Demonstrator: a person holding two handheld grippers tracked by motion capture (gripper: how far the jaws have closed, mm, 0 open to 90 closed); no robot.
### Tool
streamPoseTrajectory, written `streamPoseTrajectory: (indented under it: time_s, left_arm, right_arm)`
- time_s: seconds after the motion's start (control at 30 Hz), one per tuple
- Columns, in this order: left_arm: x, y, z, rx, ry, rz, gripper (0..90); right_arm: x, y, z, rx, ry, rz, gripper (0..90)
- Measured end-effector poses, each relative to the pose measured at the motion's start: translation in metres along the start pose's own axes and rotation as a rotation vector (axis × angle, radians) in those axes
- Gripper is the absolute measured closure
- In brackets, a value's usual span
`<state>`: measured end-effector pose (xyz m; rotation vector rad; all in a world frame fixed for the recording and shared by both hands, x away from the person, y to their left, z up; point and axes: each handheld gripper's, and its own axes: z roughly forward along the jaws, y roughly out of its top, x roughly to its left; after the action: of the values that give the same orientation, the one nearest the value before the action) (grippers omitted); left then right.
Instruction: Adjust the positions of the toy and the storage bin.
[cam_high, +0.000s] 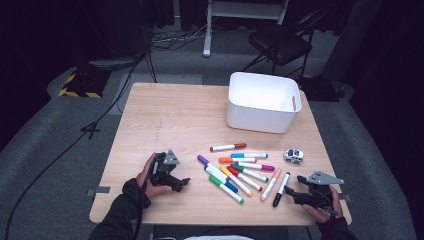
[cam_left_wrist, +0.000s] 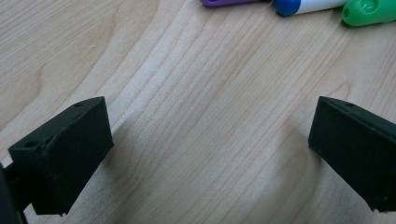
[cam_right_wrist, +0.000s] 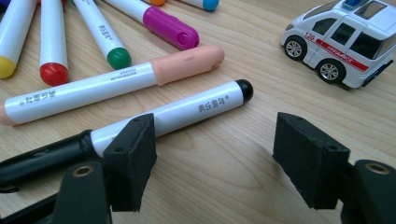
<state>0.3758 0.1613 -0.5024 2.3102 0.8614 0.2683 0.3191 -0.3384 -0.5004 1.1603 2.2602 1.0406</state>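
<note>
Several coloured markers (cam_high: 240, 172) lie scattered on the wooden table (cam_high: 165, 115). My left gripper (cam_high: 176, 184) rests near the front left, open over bare wood, with purple, blue and green marker ends (cam_left_wrist: 369, 11) just beyond its jaws. My right gripper (cam_high: 295, 192) sits at the front right, open with nothing between its pads. A black-capped marker (cam_right_wrist: 187, 112) lies just outside its left jaw, with a pink-capped marker (cam_right_wrist: 116, 84) beyond it.
A white bin (cam_high: 262, 101) stands at the back right of the table. A small toy ambulance (cam_high: 293, 155) (cam_right_wrist: 345, 39) sits right of the markers. A folding chair (cam_high: 282, 42) and cables are on the floor behind.
</note>
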Motion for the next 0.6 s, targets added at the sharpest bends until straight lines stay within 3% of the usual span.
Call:
streamPoseTrajectory:
  time_s: [0.13, 0.2, 0.23, 0.33, 0.37, 0.4, 0.43, 0.5, 0.6]
  left_arm:
    - [0.001, 0.0, 0.0, 0.002, -0.004, 0.006, 0.1]
    - [0.004, 0.001, -0.001, 0.016, -0.026, 0.03, 0.7]
    - [0.007, 0.002, -0.001, 0.001, -0.032, 0.059, 1.6]
    - [0.01, 0.003, -0.002, -0.02, -0.043, 0.064, 18.6]
    - [0.016, 0.007, -0.004, -0.029, -0.067, 0.062, 20.8]
    - [0.016, 0.007, -0.004, -0.029, -0.067, 0.062, 17.2]
    - [0.02, 0.011, -0.009, -0.067, -0.078, 0.058, 16.1]
    - [0.022, 0.013, -0.012, -0.091, -0.086, 0.06, 21.9]
    - [0.029, 0.027, -0.016, -0.128, -0.081, 0.052, 19.7]
  right_arm:
    - [0.001, 0.0, 0.001, 0.004, -0.001, -0.002, 30.8]
    - [0.002, 0.001, 0.002, 0.009, -0.001, -0.008, 30.8]
    - [0.002, 0.001, 0.002, 0.011, -0.004, -0.009, 30.8]
    - [0.001, 0.001, 0.003, 0.011, -0.003, -0.001, 30.8]
    - [0.001, 0.001, 0.003, 0.009, -0.003, 0.006, 30.8]
    - [0.001, 0.001, 0.003, 0.012, -0.004, 0.003, 30.8]
    - [0.001, 0.001, 0.003, 0.011, -0.007, 0.001, 30.8]
    - [0.001, 0.0, 0.003, 0.01, -0.007, 0.003, 30.8]
    - [0.001, 0.0, 0.003, 0.014, -0.008, 0.007, 30.8]
